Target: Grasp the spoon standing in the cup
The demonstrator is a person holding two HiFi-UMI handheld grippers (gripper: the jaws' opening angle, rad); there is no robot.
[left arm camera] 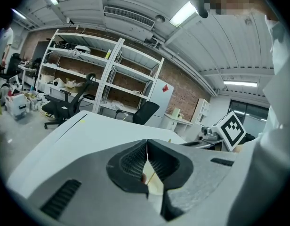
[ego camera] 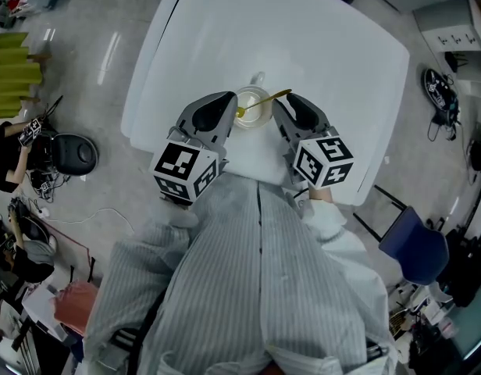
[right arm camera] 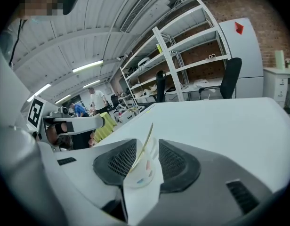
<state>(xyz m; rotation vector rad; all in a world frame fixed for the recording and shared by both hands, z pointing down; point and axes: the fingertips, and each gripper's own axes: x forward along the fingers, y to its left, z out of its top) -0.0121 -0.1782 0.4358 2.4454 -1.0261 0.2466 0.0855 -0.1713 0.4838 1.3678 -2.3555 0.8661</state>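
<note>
White counter (ego camera: 303, 37), shelves (left arm camera: 88, 74) beyond. Cup (ego camera: 252, 108) with spoon (ego camera: 269, 98) sits between left gripper (ego camera: 231, 101), tips together, and right gripper (ego camera: 281, 105), wide; both angled down.

A white cup (ego camera: 254, 108) is seen upright on the white counter (ego camera: 342, 45), near its front edge, with its handle turned to the far side. A slim yellow spoon (ego camera: 265, 101) is stood inside, leaned over the rim toward the right.
</note>
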